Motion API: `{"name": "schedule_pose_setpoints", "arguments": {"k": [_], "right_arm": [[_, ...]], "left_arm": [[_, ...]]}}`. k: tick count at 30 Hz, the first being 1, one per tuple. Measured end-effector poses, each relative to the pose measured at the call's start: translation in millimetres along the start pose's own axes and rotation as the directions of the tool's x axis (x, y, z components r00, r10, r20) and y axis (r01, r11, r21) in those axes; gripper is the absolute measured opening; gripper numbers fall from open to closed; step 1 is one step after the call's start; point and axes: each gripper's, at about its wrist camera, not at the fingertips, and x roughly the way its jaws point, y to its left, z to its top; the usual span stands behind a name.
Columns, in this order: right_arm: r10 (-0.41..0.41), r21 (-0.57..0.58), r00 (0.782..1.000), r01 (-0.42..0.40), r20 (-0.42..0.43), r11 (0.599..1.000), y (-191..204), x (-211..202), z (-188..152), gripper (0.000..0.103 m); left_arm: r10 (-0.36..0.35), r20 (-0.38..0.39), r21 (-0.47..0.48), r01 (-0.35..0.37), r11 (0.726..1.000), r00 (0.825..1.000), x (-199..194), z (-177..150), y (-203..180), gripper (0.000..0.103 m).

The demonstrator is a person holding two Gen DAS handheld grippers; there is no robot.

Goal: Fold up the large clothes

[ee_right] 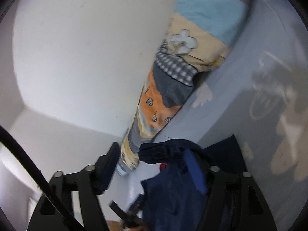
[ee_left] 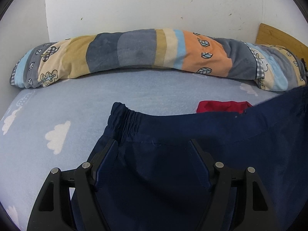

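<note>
A: What is hard to make out here?

B: The right wrist view is smeared by motion. The right gripper point(ee_right: 152, 165) has its fingers spread wide, and navy cloth drapes over the blue pad of its right finger point(ee_right: 194, 175); whether that cloth is pinched cannot be told. A dark strap-like thing at the bottom edge is too blurred to name.

A: And the left gripper point(ee_left: 154, 159)?

B: Its fingers stand wide apart above the navy trousers point(ee_left: 173, 154), which lie under and between them on the cloud-print bedsheet point(ee_left: 57, 115). The elastic waistband point(ee_left: 125, 119) sits just ahead of the left finger. The trousers run off the frame to the right and below.

A: Anything hidden?

B: A red garment point(ee_left: 223, 106) ahead and to the right is partly covered by the trousers.

A: Open room?

B: Bare sheet ahead and to the left, bounded by a rolled patchwork blanket point(ee_left: 144, 52) against the white wall point(ee_left: 134, 5). A wooden headboard point(ee_left: 279, 38) shows at far right.
</note>
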Motion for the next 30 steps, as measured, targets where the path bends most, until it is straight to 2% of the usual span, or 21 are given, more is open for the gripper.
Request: {"name": "schedule_pose_setpoints", "arguments": {"k": [2,3,6,8,9,11,13,14,16,17,18,19,21,24,25,27,29,30], "right_arm": [[-0.078,0.028,0.995,0.079,-0.056,0.996,-1,7,-6,0.086],[-0.057,-0.007,0.997,0.057,-0.057,0.998,8,5,-10,0.086],[-0.042,-0.175,0.998,0.035,-0.038,0.984,41,0,-21,0.086],[-0.112,-0.303,0.993,0.092,-0.046,0.948,53,12,-30,0.085],[-0.150,-0.359,0.987,0.123,-0.049,0.925,52,22,-35,0.081],[-0.234,-0.441,0.969,0.177,-0.078,0.880,44,49,-46,0.058],[-0.346,-0.497,0.934,0.259,-0.089,0.828,24,77,-54,0.047],[-0.383,-0.510,0.920,0.291,-0.082,0.809,13,84,-55,0.046],[-0.497,-0.539,0.867,0.404,-0.032,0.739,-13,99,-53,0.046],[-0.543,-0.528,0.839,0.448,-0.030,0.721,-27,104,-52,0.032],[-0.570,-0.511,0.821,0.475,-0.035,0.716,-41,107,-52,0.023],[-0.572,-0.503,0.820,0.489,-0.014,0.713,-44,103,-52,0.020],[-0.581,-0.520,0.814,0.504,0.018,0.690,-33,96,-56,0.022],[-0.524,-0.631,0.851,0.422,0.029,0.651,5,71,-91,0.030],[-0.522,-0.659,0.852,0.408,0.027,0.632,10,67,-103,0.040],[-0.528,-0.699,0.849,0.381,0.005,0.606,13,57,-130,0.040],[-0.574,-0.720,0.818,0.385,-0.024,0.578,1,62,-151,0.041],[-0.626,-0.719,0.780,0.417,-0.032,0.556,-14,65,-158,0.041]], "left_arm": [[-0.005,0.004,0.001,0.005,1.000,1.000,-2,0,1,0.076],[-0.004,0.007,0.003,0.004,1.000,1.000,-2,0,1,0.079],[-0.010,0.013,0.011,0.010,1.000,1.000,-4,0,0,0.080],[-0.007,0.005,0.018,0.007,1.000,1.000,-2,-1,-1,0.080],[-0.008,-0.001,0.021,0.008,1.000,1.000,1,-1,-2,0.080],[0.001,-0.015,0.018,-0.001,1.000,1.000,7,-3,-1,0.080],[0.025,-0.040,0.004,-0.024,1.000,0.999,18,-5,4,0.080],[0.040,-0.053,-0.003,-0.040,0.999,0.998,24,-7,8,0.080],[0.067,-0.091,-0.014,-0.068,0.998,0.994,37,-13,16,0.080],[0.054,-0.106,-0.030,-0.058,0.998,0.993,41,-15,20,0.080],[0.050,-0.101,-0.046,-0.055,0.997,0.994,41,-15,23,0.080],[0.057,-0.082,-0.056,-0.062,0.996,0.995,33,-15,26,0.080],[0.034,-0.056,-0.043,-0.037,0.998,0.998,13,-16,27,0.080],[0.020,-0.011,-0.002,-0.020,1.000,1.000,-22,-27,30,0.080],[0.013,-0.008,0.002,-0.013,1.000,1.000,-33,-36,32,0.080],[0.008,-0.019,0.002,-0.008,1.000,1.000,-41,-53,35,0.081],[0.040,-0.117,0.010,-0.039,0.999,0.992,-26,-73,35,0.081],[0.051,-0.157,0.005,-0.050,0.999,0.986,-18,-85,35,0.081]]}}
